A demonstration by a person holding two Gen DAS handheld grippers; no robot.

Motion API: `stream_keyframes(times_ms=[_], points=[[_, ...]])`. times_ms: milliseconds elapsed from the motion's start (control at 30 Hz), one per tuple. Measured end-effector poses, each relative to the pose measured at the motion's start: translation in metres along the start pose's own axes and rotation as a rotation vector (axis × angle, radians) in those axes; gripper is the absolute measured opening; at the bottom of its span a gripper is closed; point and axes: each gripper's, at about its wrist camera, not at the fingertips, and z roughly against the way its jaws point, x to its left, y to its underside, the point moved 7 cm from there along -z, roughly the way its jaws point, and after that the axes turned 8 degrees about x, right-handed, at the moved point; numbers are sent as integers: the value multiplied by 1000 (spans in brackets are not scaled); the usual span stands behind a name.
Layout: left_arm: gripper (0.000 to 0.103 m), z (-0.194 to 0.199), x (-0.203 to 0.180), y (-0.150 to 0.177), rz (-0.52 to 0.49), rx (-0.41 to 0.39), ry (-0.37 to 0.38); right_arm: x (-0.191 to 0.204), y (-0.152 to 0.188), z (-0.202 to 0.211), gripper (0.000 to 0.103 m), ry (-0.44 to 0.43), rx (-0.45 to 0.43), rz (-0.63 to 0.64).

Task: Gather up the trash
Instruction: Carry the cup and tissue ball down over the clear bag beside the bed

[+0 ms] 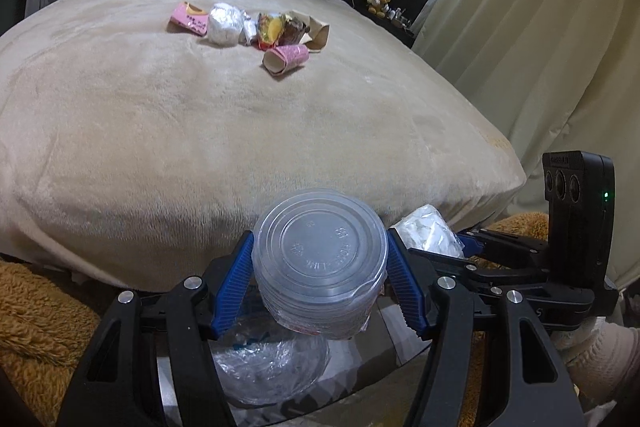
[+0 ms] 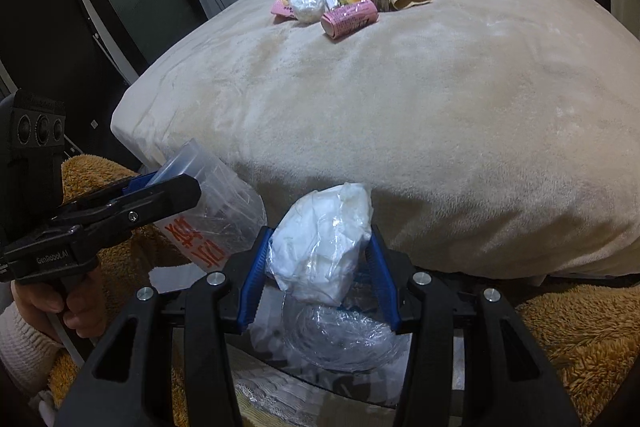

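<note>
since the clear plastic container is thin-walled, light and slick, the left gripper has it pinched across its round sides, jaws about half open with the blue pads pressed on the wall — a firmer squeeze would likely buckle it — its axis tipped so the lid faces the camera. the right gripper, jaws narrower, clamps a soft crumpled white plastic bundle, long axis roughly upright. both hang over a bin below the bed edge.
</note>
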Motion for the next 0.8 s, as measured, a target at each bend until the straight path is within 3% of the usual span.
stream_keyframes(times_ms=[267, 367, 533, 800], points=[[63, -36, 15, 19, 68, 160, -20, -12, 13, -29, 48, -23, 136, -47], [63, -55, 18, 28, 59, 243, -67, -17, 16, -40, 48, -26, 191, -71], [63, -84, 26, 44, 106, 374, -66, -27, 24, -66, 48, -28, 308, -129], [63, -107, 35, 61, 153, 493, -72, -38, 36, -94, 48, -53, 433, -214]])
